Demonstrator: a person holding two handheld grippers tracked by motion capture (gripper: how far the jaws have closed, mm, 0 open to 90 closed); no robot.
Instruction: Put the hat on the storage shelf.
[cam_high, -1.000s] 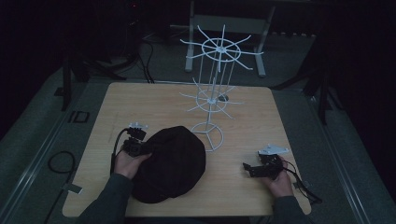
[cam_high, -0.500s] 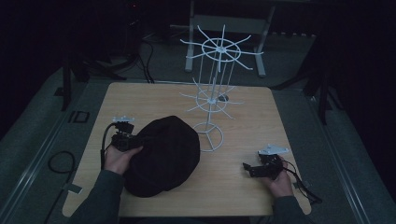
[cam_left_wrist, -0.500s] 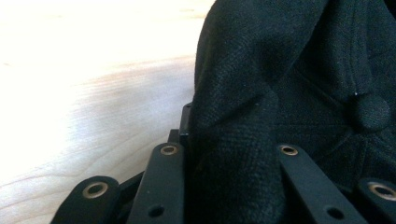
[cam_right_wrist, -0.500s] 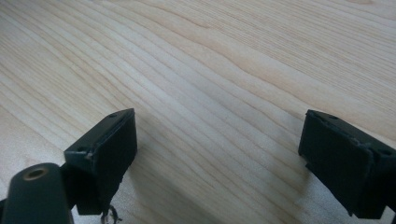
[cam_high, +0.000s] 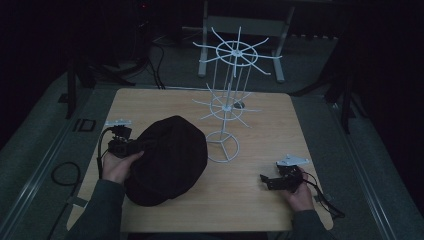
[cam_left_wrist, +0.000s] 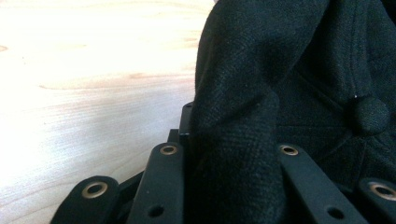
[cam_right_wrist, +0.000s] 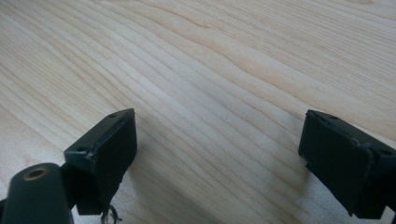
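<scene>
**Black cap held at its edge by my left gripper, white stand not yet reached**

Black cap (cam_high: 167, 160) lies on the near-left part of the wooden table (cam_high: 310, 130), and my left gripper (cam_high: 131, 147) has its jaws clenched on a fold of the cloth at the cap's left edge; in the left gripper view the dark fabric (cam_left_wrist: 233, 140) is pressed between the two black jaws, and the small button (cam_left_wrist: 371, 114) of the crown is visible at the right. My right gripper (cam_high: 267, 181) rests low over the table at the near-right, well apart from the cap; its jaws are released and wide, with nothing between them but bare wood (cam_right_wrist: 219, 93).

I judge that the grip is the weak point; only a fold of soft cloth is caught, so the cap can slip out if I lift fast, or it can hang down and turn. The white wire stand (cam_high: 226, 107) is just beside the cap's right side; its thin arms reach out in all directions, so a swinging cap can catch on one, and the light stand can tip or slide, because my right gripper does not hold it.

The table is pale wood with a clear grain, smooth and flat; the room around is dark, with grey floor, cables (cam_high: 65, 172) on the left and a larger white frame (cam_high: 280, 45) behind.
</scene>
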